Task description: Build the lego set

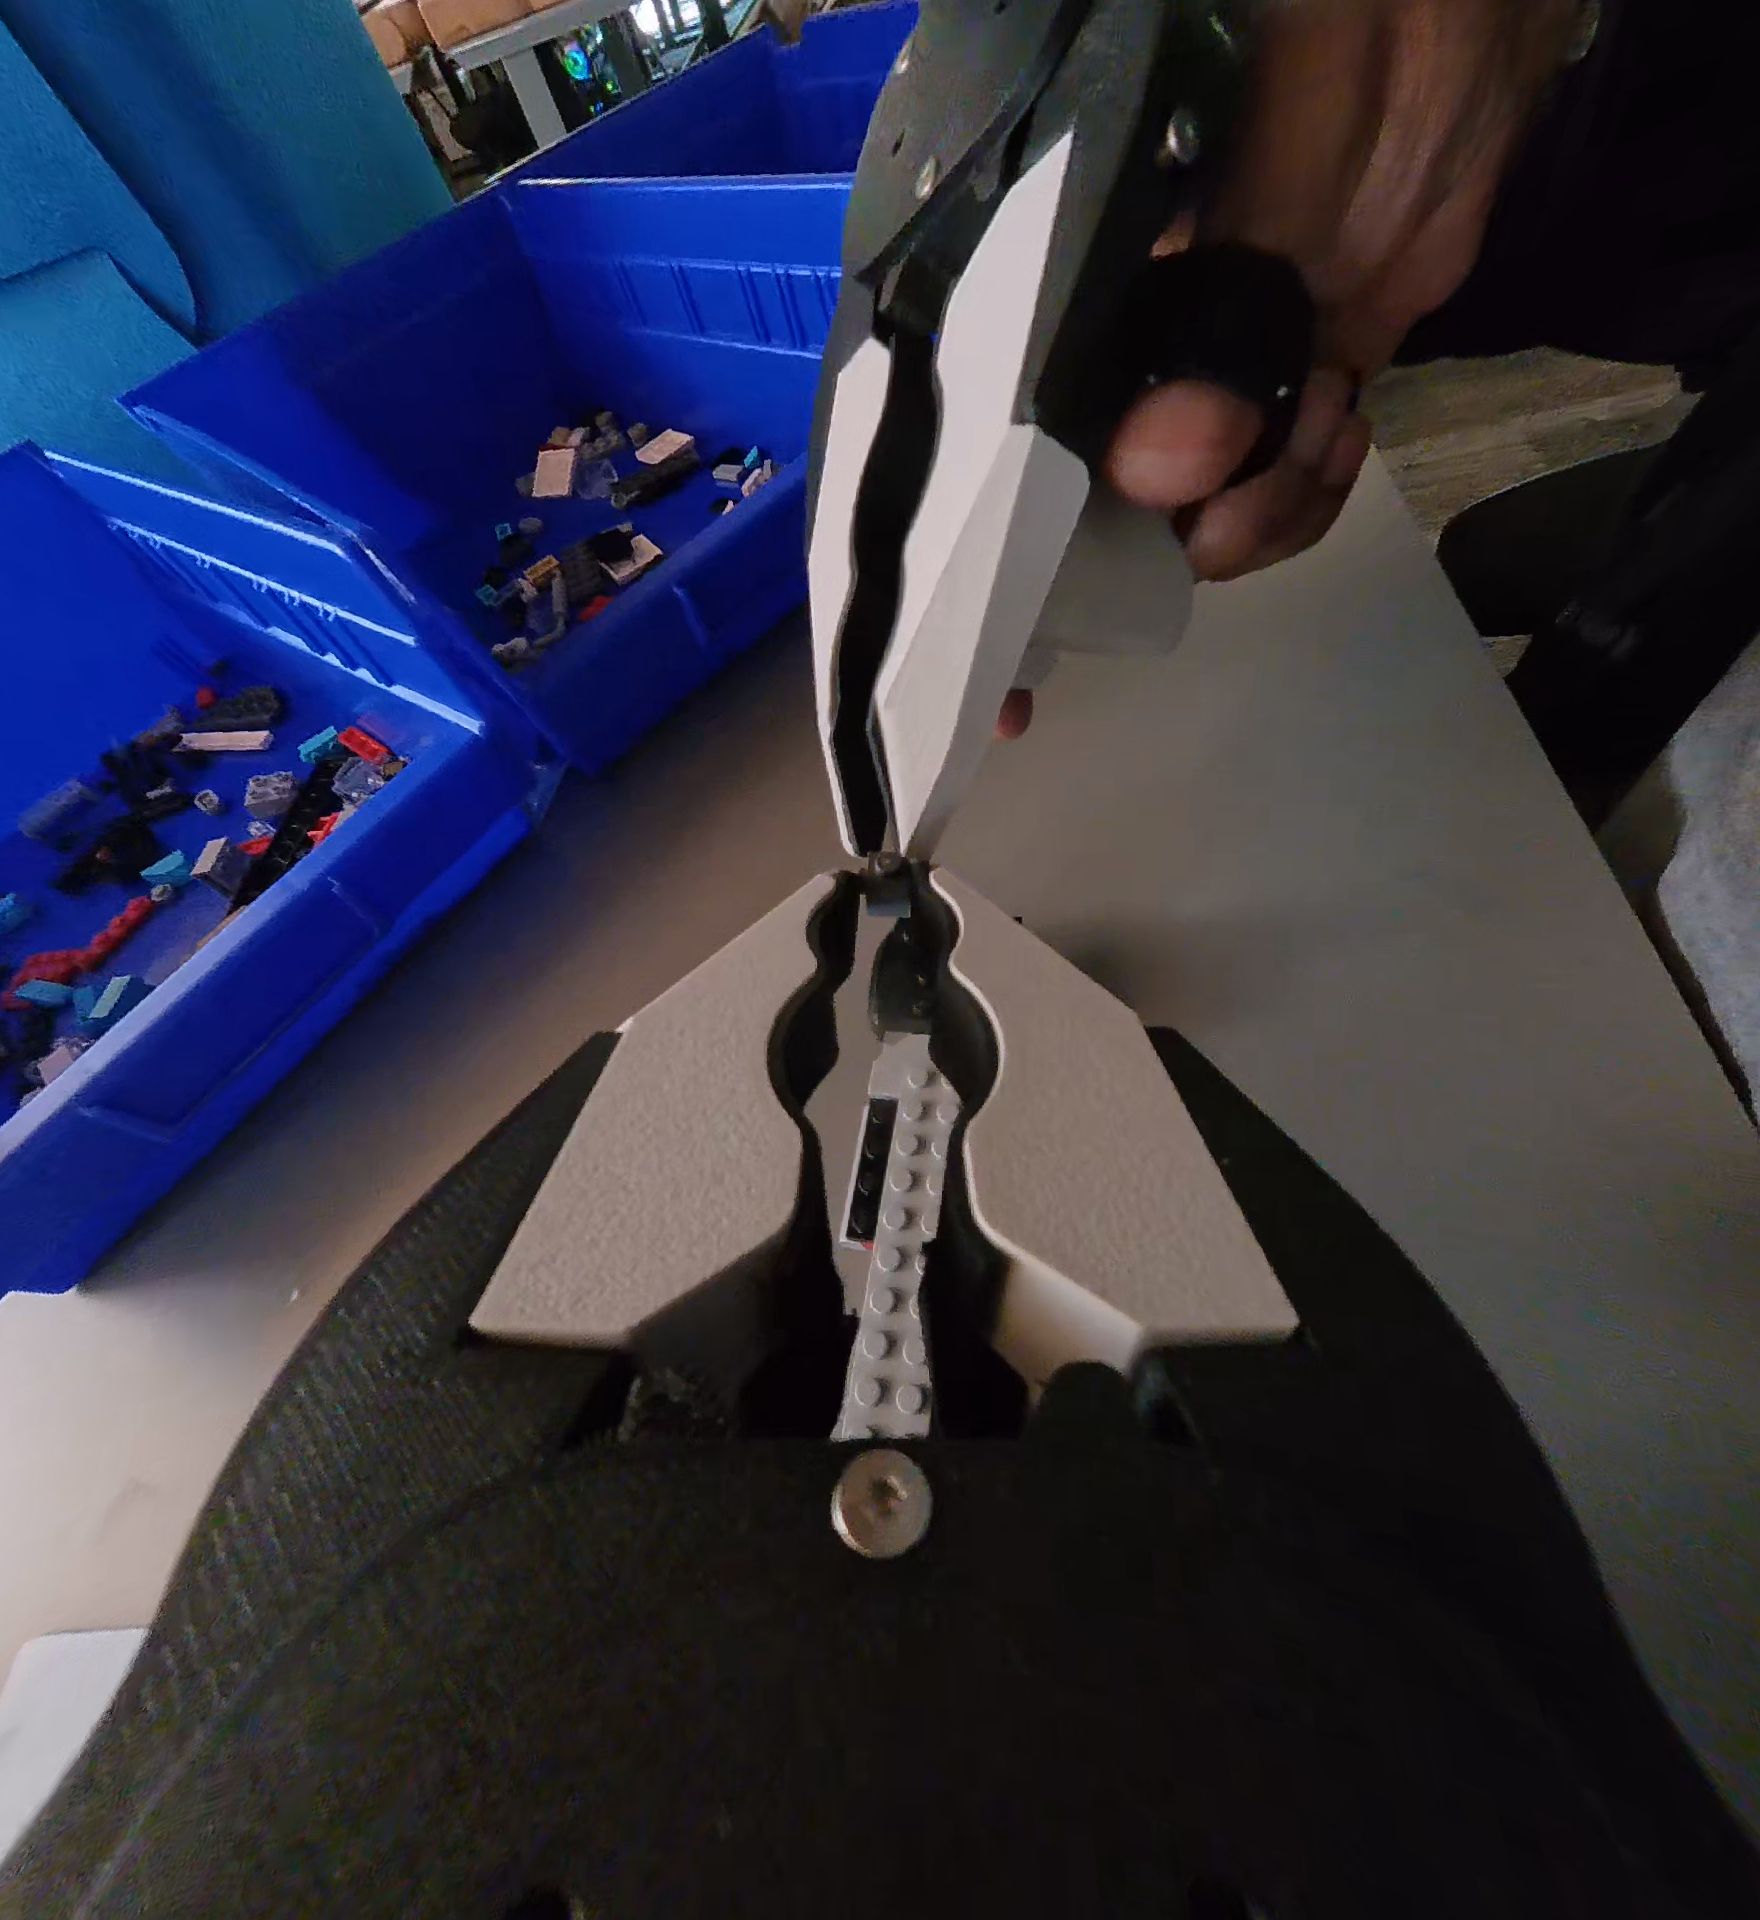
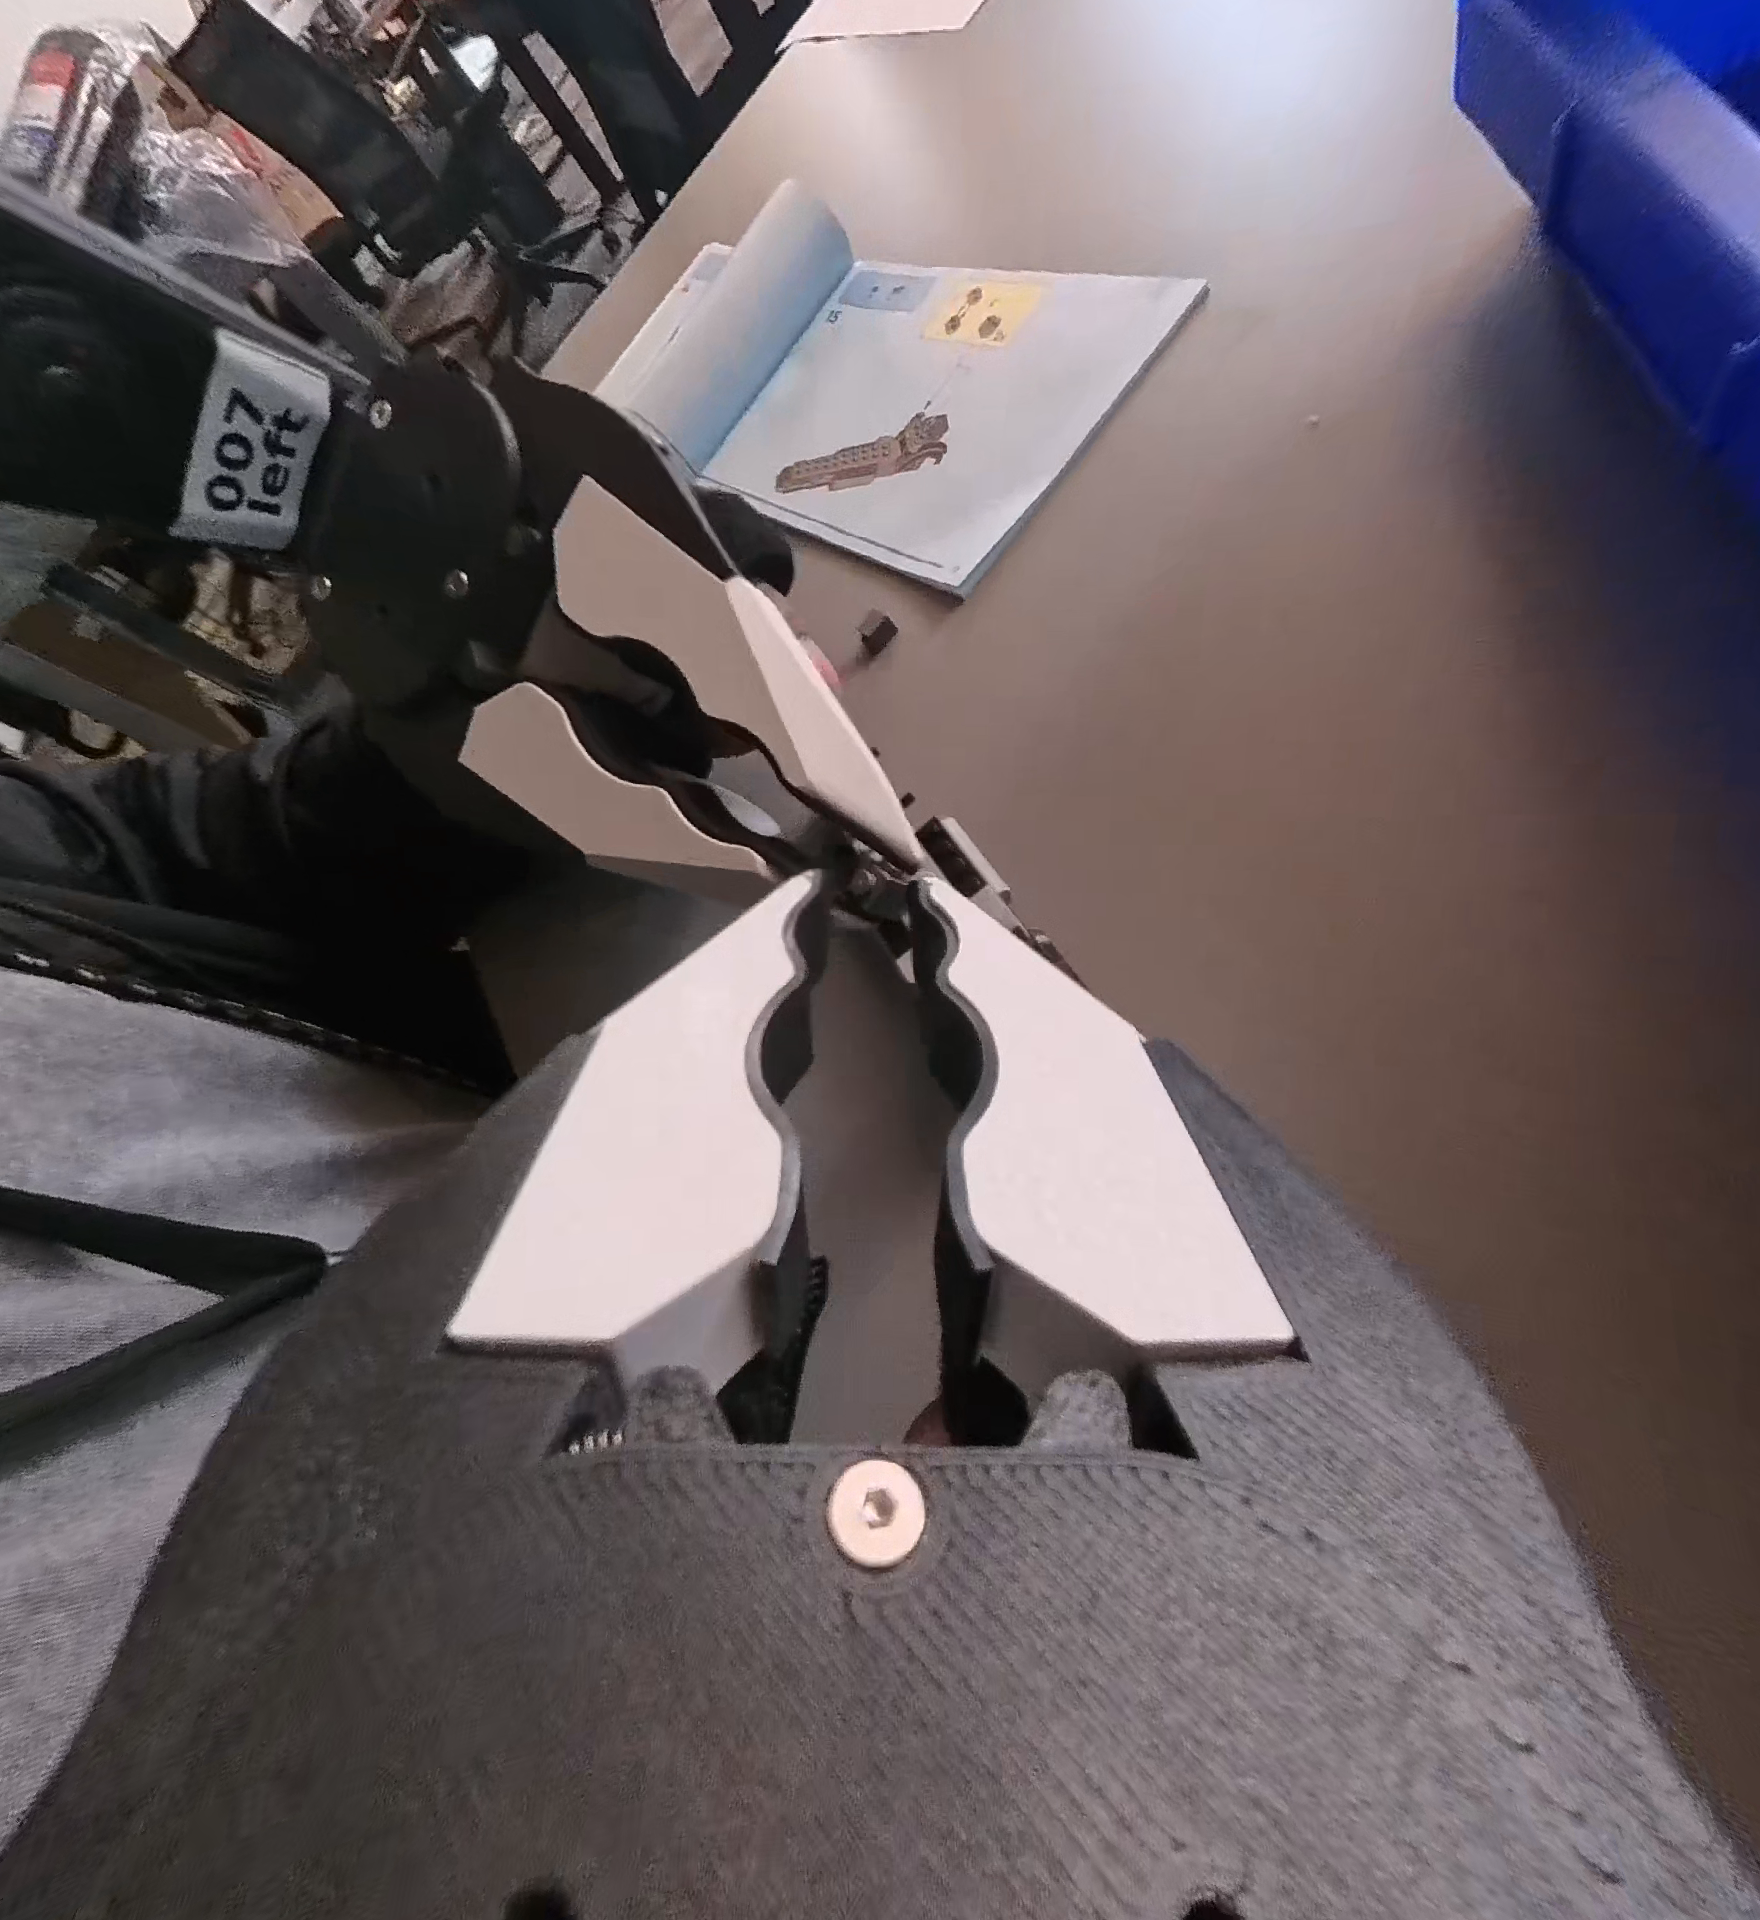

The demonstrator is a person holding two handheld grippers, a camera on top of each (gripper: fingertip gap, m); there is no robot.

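My left gripper (image 1: 881, 885) is shut on a partly built Lego model (image 1: 899, 1195), a long light-grey studded plate with black pieces, held lengthwise between its fingers. My right gripper (image 1: 881, 836) comes down from above, tip to tip with the left, shut on a small dark piece (image 1: 884, 865) at the model's far end. In the right wrist view my right gripper (image 2: 868, 896) meets the left gripper (image 2: 891, 844) coming in from the left, and the small piece (image 2: 871, 885) sits between the tips. The model's end (image 2: 959, 847) sticks out behind. How the piece seats on the model is hidden.
Two blue bins, the near one (image 1: 232, 1091) and the far one (image 1: 668, 301), hold several loose bricks at the left. An open instruction booklet (image 2: 907, 416) lies on the grey table (image 2: 1323, 831), with a small black piece (image 2: 877, 634) near it. A bin corner (image 2: 1686, 260) stands at the right. Left and right tips are no more than a few centimetres apart.
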